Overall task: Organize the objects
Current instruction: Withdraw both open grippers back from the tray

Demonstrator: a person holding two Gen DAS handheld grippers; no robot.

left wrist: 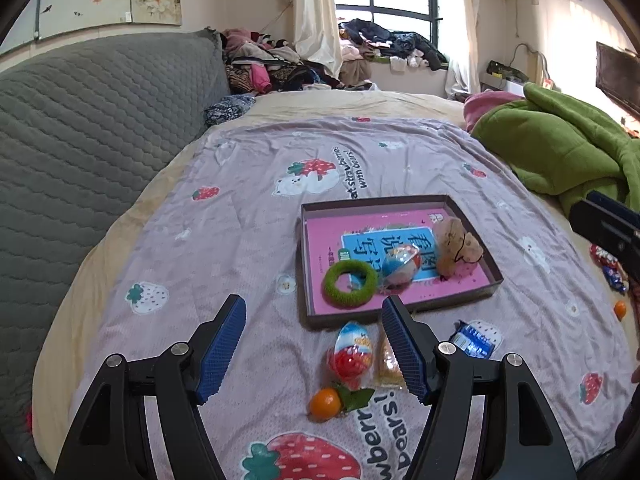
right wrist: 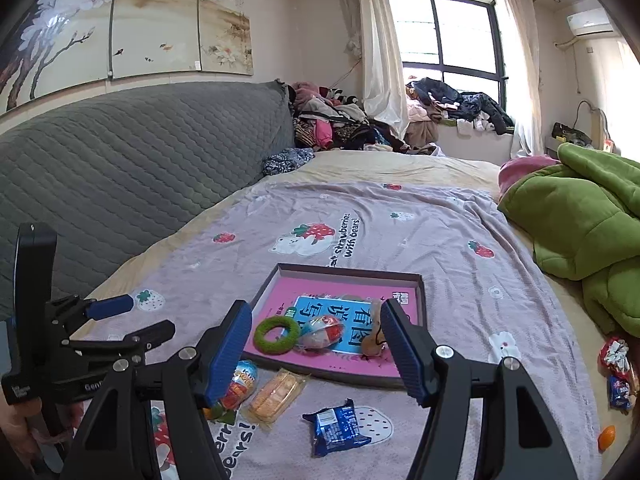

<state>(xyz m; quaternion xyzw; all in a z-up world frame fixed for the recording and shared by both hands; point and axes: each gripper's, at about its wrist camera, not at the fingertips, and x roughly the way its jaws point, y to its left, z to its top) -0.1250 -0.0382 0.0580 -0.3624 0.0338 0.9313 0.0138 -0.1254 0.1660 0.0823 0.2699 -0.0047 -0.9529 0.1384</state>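
Nearest my left cam: left gripper (left wrist: 314, 350), jaws spread wide, nothing between the pads, hanging over the strawberry-print blanket (left wrist: 248, 240). Going left to right under it: a small orange (left wrist: 325, 403) with a green leaf, a wrapped toy egg (left wrist: 352, 354) just past it, a clear-wrapped biscuit pack (left wrist: 387, 364) partly behind the right finger, then a blue snack packet (left wrist: 472, 340) past that finger. All four lie loose on the blanket, just outside the near edge of the shallow box tray (left wrist: 306, 264). Inside the tray, on a pink book: green fuzzy ring (left wrist: 350, 282) at left, a second wrapped egg (left wrist: 401, 266) in the middle touching the ring, a brown plush toy (left wrist: 456, 246) at right. From my right cam: right gripper (right wrist: 316, 354) is also wide open and empty, aimed at the tray's near edge. The left gripper shows at far left there, with a hand on its handle. Another small orange (right wrist: 607, 437) and a few wrapped candies (right wrist: 618, 374) lie far right on the bed, well apart from the tray, near the green comforter (right wrist: 580, 220).
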